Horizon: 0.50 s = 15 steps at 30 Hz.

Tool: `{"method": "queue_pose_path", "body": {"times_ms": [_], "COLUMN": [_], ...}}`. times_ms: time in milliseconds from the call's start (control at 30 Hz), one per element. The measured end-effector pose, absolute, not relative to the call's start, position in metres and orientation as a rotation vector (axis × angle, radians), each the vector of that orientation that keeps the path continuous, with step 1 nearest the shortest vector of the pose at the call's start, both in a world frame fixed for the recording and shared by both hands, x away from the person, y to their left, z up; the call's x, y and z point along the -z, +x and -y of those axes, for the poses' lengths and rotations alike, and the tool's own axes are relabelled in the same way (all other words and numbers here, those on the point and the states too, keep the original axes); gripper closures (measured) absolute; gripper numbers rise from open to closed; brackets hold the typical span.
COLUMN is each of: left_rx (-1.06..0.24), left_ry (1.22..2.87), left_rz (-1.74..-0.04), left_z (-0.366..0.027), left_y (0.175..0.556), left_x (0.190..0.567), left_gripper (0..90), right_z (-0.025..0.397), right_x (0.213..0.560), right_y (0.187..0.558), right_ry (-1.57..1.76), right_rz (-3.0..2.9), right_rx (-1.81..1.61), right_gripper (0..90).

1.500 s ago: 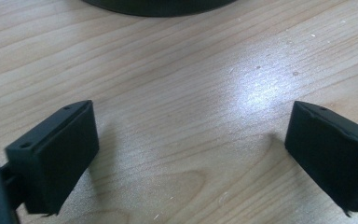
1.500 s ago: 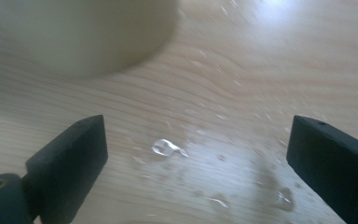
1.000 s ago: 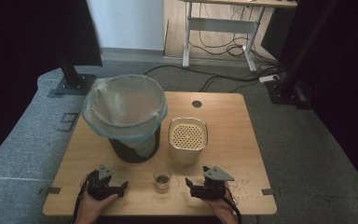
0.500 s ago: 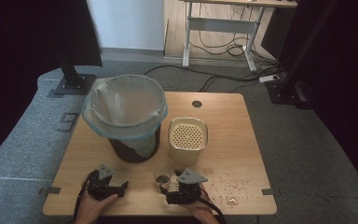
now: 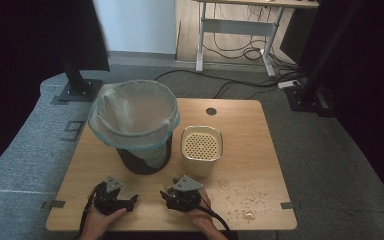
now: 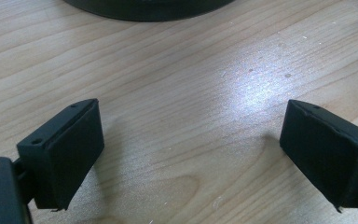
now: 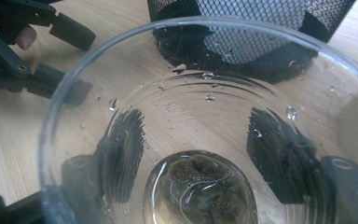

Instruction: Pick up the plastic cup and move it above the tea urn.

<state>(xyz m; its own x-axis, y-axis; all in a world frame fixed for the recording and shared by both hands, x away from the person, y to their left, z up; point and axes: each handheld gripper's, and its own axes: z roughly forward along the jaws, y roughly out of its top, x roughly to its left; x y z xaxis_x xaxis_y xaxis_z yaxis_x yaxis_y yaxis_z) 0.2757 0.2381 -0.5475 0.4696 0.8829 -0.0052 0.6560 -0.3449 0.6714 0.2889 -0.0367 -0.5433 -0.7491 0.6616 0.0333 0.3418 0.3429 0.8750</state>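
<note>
glass [image 7: 205,116] between right gripper [image 7: 196,154] pads | wet tea bag [image 7: 203,191] at bottom | mesh bin [image 7: 251,28] behind | left gripper [image 7: 67,60] upper left

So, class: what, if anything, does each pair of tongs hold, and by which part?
The right tongs grip the glass by its two opposite sides, low down. The left tongs hold nothing.

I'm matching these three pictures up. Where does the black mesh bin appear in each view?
High view: the bin stands centre-left on the table, lined with a pale bag.
Left gripper view: its dark base sits at the top edge, near centre.
Right gripper view: its mesh wall runs along the top, beyond the glass.
Shared landmark: the wooden table under it.
</note>
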Motion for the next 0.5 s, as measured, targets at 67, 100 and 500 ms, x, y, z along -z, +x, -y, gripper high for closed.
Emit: {"method": "queue_pose_path", "body": {"times_ms": [67, 100, 500], "left_rx": [-0.484, -0.483, -0.481], "left_ry": [2.111, 2.111, 2.114], "left_rz": [-1.271, -1.271, -1.266], "left_z": [-0.238, -0.238, -0.238], "left_y": [0.276, 0.276, 0.276], "left_x": [0.547, 0.547, 0.547], "left_gripper": [5.7, 5.7, 5.9], "right_z": [0.041, 0.044, 0.082], "right_x": [0.542, 0.54, 0.491], "right_y": [0.289, 0.289, 0.271], "right_ry": [0.912, 0.925, 0.893], "right_rz": [-2.271, -2.255, -2.126], "right_rx": [-1.388, -1.402, -1.534], "right_gripper": [38.6, 39.0, 40.5]}}
